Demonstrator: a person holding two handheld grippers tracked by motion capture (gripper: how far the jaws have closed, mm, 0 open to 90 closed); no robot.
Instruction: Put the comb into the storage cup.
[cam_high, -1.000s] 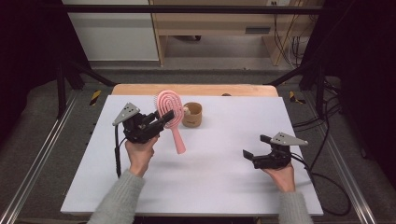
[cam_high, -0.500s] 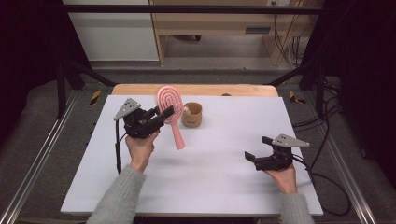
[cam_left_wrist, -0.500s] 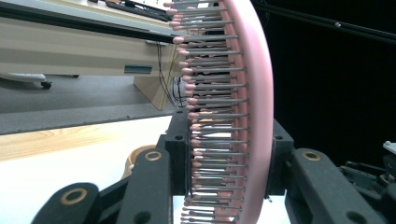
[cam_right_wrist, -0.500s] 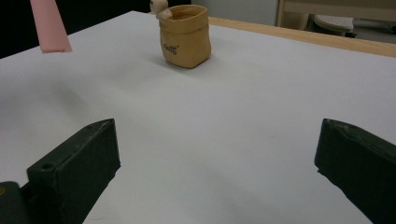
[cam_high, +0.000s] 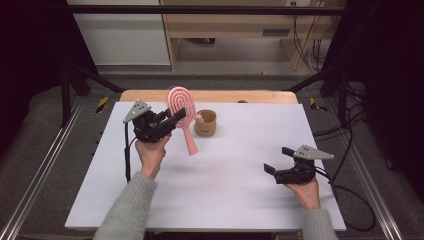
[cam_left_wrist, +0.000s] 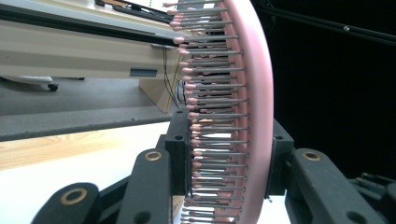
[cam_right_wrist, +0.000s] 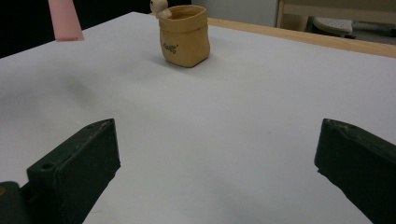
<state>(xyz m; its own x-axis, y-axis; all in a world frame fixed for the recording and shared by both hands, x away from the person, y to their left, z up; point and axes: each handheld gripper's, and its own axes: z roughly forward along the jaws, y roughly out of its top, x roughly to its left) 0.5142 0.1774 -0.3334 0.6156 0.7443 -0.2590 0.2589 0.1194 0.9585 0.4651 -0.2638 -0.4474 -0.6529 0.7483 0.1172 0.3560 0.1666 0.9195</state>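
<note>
The white table (cam_high: 210, 200) carries little: a small tan pot (cam_high: 205, 123) near its far edge, with a tiny figure at its rim, and the two grippers well apart. The left gripper (cam_high: 170, 120) holds a pink hairbrush (cam_high: 181, 105) off the table, its jaws shut across the brush head, one on the bristle side and one on the back, as the left gripper view shows (cam_left_wrist: 224, 116). The handle hangs down and toward the person, its end just left of the pot. Compared with a second ago the brush stands a little farther back and higher, closer to the pot's side, so it looks to be on its way to that pot, perhaps to be stood in it handle first. The right gripper (cam_high: 280, 161) hovers low over the near right of the table, jaws wide apart and holding nothing; it has hardly moved.
</note>
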